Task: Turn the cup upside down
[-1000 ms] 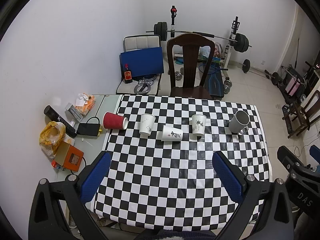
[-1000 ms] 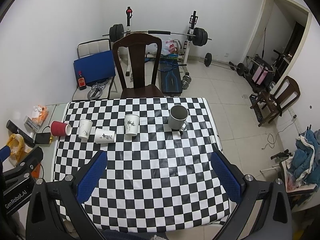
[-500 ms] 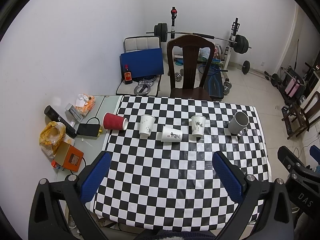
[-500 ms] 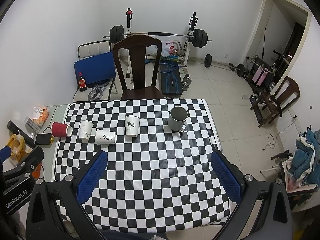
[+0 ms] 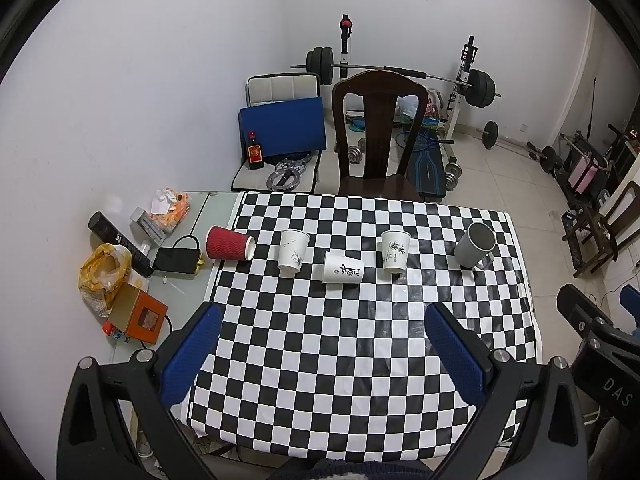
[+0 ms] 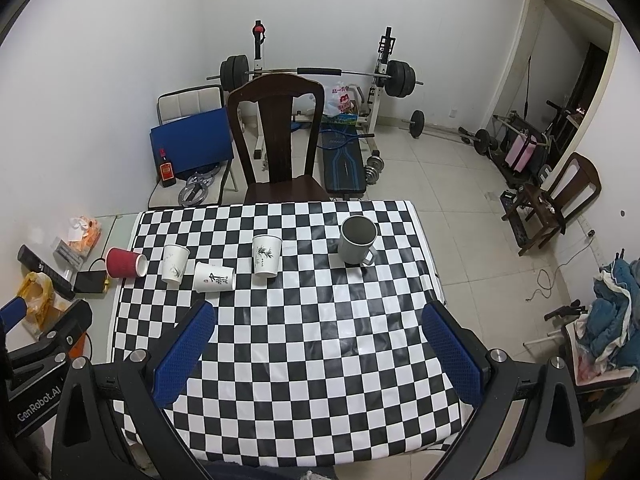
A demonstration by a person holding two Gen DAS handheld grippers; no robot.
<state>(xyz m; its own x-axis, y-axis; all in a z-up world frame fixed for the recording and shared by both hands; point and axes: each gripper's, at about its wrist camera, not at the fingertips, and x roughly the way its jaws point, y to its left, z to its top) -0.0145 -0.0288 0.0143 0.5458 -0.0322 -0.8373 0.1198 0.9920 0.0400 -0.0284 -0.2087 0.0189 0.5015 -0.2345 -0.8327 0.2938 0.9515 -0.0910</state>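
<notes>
On the checkered table (image 5: 360, 340) stand two upright white paper cups (image 5: 293, 255) (image 5: 395, 251) and an upright grey mug (image 5: 475, 245). Another white paper cup (image 5: 343, 273) and a red ribbed cup (image 5: 230, 243) lie on their sides. In the right wrist view the mug (image 6: 357, 241), the upright cups (image 6: 266, 256) (image 6: 174, 263), the lying cup (image 6: 214, 277) and the red cup (image 6: 125, 263) show too. My left gripper (image 5: 320, 326) and right gripper (image 6: 320, 324) are open and empty, high above the table's near half.
A dark wooden chair (image 5: 378, 140) stands at the table's far edge. Left of the table lie a black power bank (image 5: 176, 260), an orange box (image 5: 138, 318), a yellow bag (image 5: 102, 270) and a black tube (image 5: 120, 242). Weights fill the floor behind (image 6: 316, 76).
Both grippers have risen or drawn back slightly; the cups look a little farther away. Nothing on the table has moved.
</notes>
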